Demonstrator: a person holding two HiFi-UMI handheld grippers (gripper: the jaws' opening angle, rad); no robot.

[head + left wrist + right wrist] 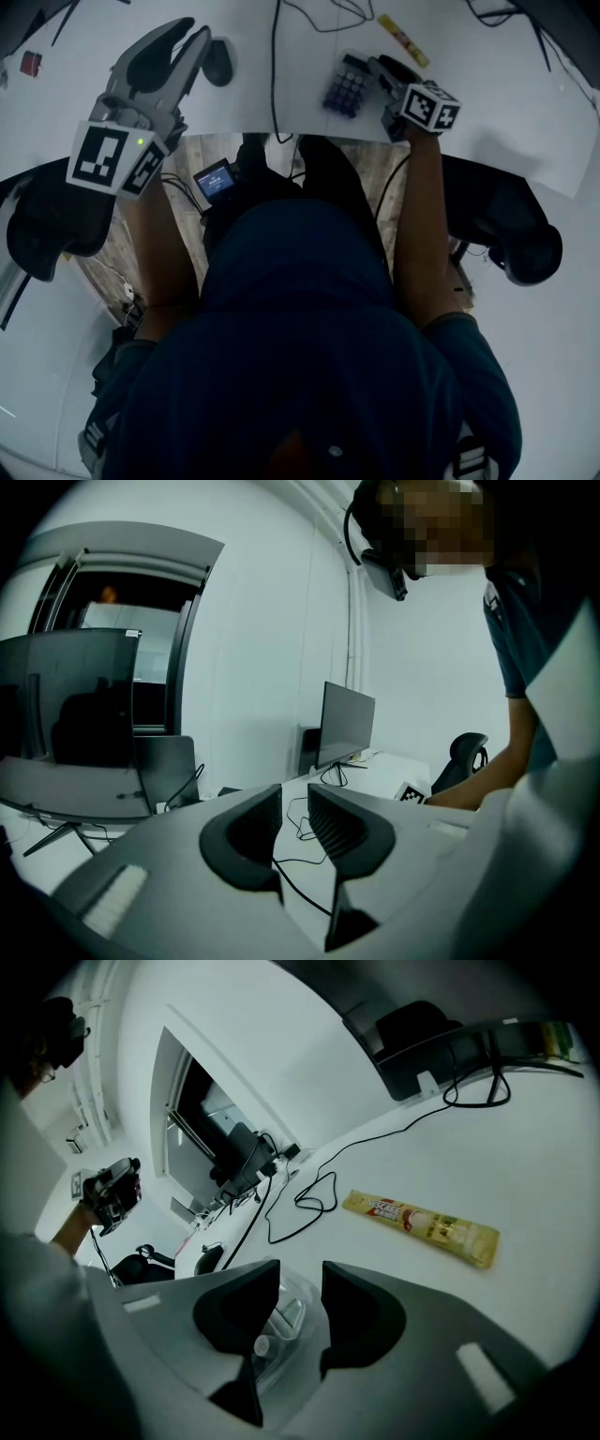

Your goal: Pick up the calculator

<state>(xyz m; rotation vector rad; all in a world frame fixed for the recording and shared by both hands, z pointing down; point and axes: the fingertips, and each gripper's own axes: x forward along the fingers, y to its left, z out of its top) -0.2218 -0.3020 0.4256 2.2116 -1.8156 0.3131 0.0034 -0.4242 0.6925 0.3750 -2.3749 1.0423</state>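
1. Head view: the calculator (pixel 346 89) lies flat on the white desk (pixel 506 103), near its front edge. Its long axis points away from me and leans a little to the right. The right gripper (pixel 382 70) sits just beside it on its right edge, so this is clearly the nearer tool. The left gripper (pixel 192 37) is well apart on the far side of a black cable (pixel 275 75). A yellow sachet (pixel 403 39) lies beyond the right gripper.

2. Left gripper view: the left gripper (pixel 293 799) has its jaws a narrow gap apart and holds nothing. I see only the desk and loose cable through the gap. It points away from the calculator.

3. Right gripper view: the right gripper (pixel 300 1283) has its jaws spread. Low in the gap is a pale, glossy edge that I take to be the calculator (pixel 277 1321), though the view is too dim to be sure. It hugs the left jaw, and I see no squeeze on it. The sachet (pixel 422 1225) lies ahead, to the right.

4. My judgement: the coming move turns on that edge. The jaws should straddle the calculator's short width and stay in line with its long axis before they close.
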